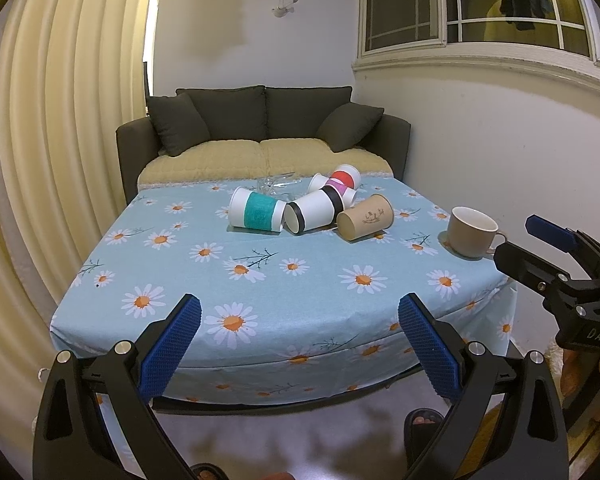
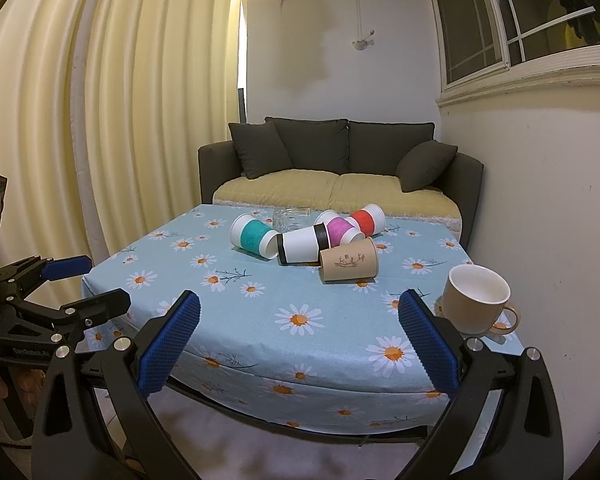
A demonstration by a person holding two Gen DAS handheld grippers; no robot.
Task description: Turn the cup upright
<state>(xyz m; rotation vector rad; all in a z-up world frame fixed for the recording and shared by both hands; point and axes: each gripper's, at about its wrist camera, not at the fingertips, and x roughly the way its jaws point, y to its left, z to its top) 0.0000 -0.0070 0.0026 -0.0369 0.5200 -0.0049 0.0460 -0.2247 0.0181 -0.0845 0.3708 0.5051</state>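
Several paper cups lie on their sides in a cluster at the far middle of the table: a teal-banded one (image 1: 256, 215) (image 2: 254, 235), a black-banded one (image 1: 314, 212) (image 2: 300, 245), a brown kraft one (image 1: 366, 217) (image 2: 349, 265), a magenta-banded one (image 2: 342, 230) and a red-banded one (image 1: 345, 176) (image 2: 366, 219). A beige mug (image 1: 471, 232) (image 2: 478, 298) stands upright on a coaster at the right. My left gripper (image 1: 300, 344) is open and empty, short of the table's near edge. My right gripper (image 2: 300, 342) is open and empty at the near edge, left of the mug.
The table wears a light blue daisy cloth (image 1: 284, 292) (image 2: 284, 296). A clear glass object (image 1: 276, 184) (image 2: 288, 216) lies behind the cups. A dark sofa (image 1: 260, 128) stands behind the table, curtains at the left, a wall at the right. The person's feet (image 1: 424, 420) show below.
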